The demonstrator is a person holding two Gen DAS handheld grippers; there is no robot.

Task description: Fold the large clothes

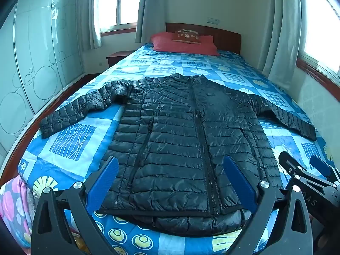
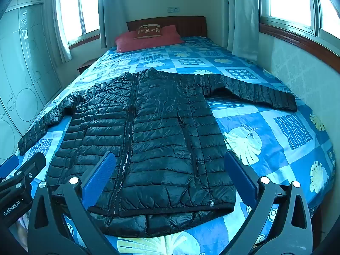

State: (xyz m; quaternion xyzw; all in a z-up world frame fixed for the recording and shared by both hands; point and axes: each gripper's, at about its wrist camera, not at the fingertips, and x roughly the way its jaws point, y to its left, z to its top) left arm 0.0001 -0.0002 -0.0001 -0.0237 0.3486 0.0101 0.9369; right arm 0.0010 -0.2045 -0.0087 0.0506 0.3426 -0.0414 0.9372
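A black quilted puffer jacket [image 1: 182,140] lies flat, front up and zipped, on the bed with both sleeves spread out; it also shows in the right wrist view [image 2: 153,140]. My left gripper [image 1: 172,180] is open and empty, hovering above the jacket's hem at the foot of the bed. My right gripper [image 2: 170,176] is open and empty, also above the hem, to the right of the left one. The right gripper shows at the right edge of the left wrist view [image 1: 306,170]. The left gripper shows at the left edge of the right wrist view [image 2: 21,174].
The bed has a blue patterned sheet [image 1: 70,140], a red pillow [image 1: 182,44] and a wooden headboard [image 1: 223,36]. A glass-door wardrobe [image 1: 38,59] stands on the left, a wall with a window [image 2: 297,48] on the right. A nightstand [image 1: 116,57] is beside the bed.
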